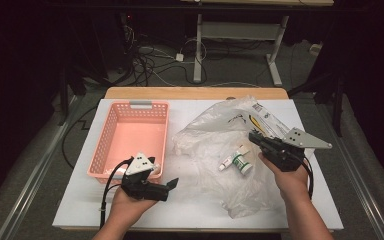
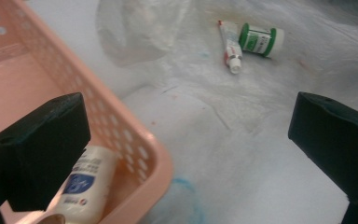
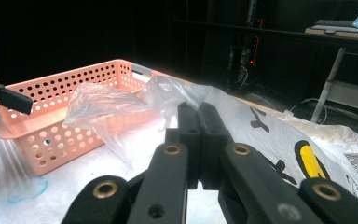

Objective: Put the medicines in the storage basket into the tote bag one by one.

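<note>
Landmark: one pink perforated plastic basket (image 1: 132,137) with a grey handle at its far rim, on the left half of the white-covered counter (image 1: 195,207).
Inside basket: one cream-white squeeze bottle with a blue label (image 2: 85,184), lying on its side in the near corner against the wall.
Bags: one crumpled clear plastic bag (image 1: 220,150), spread flat just right of the basket; printed yellow-and-black marks on its far right part.
Loose items on bag: two, well right of the basket, side by side and nearly touching.
Item one: small white tube with red print and a white cap (image 1: 226,162), lying flat.
Item two: short white pot with a green band and green lid (image 1: 241,163), lying on its side, just right of the tube.
Hand-held grippers: two, one in each hand.
Left hand-held gripper (image 1: 172,183): just off the basket's near right corner, above the bare counter, pointing right towards the bag; jaws wide apart, nothing between them, near basket corner and bottle behind one jaw in the left gripper view.
Right hand-held gripper (image 1: 253,136): far right of the basket, over the bag's right part, pointing back towards the basket; jaws pressed together in the right gripper view; whether bag film is caught between them cannot be told.
Hands: two, forearms entering from the counter's near edge.
</note>
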`<state>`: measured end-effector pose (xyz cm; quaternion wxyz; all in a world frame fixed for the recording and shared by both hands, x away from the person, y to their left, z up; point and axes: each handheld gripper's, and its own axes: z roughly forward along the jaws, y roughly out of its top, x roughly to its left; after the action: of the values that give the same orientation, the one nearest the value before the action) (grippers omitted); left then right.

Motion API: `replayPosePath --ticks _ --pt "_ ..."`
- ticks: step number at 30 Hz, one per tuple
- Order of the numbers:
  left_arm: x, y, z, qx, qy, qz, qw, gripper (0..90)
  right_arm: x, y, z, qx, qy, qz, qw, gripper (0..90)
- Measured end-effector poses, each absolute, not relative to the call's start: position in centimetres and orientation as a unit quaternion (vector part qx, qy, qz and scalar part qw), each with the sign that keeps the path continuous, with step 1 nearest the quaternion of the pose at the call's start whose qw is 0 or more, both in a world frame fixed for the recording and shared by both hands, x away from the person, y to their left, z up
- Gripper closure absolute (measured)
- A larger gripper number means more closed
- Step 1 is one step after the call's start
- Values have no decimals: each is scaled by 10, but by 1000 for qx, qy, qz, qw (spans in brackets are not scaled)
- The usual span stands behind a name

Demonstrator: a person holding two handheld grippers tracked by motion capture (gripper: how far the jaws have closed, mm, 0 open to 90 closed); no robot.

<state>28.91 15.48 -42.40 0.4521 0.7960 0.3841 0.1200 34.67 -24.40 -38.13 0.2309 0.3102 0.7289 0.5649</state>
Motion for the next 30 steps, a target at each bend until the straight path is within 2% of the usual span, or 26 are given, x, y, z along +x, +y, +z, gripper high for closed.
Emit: replayPosePath --ticks 10,20,30 --pt "297 186 -422 779 425 154 434 0 347 -245 -382 309 729 565 231 900" --pt "306 216 -428 765 469 163 409 0 347 -246 -381 311 728 565 233 900" --pt "309 229 -431 758 494 165 392 0 347 -247 -381 311 726 566 234 900"
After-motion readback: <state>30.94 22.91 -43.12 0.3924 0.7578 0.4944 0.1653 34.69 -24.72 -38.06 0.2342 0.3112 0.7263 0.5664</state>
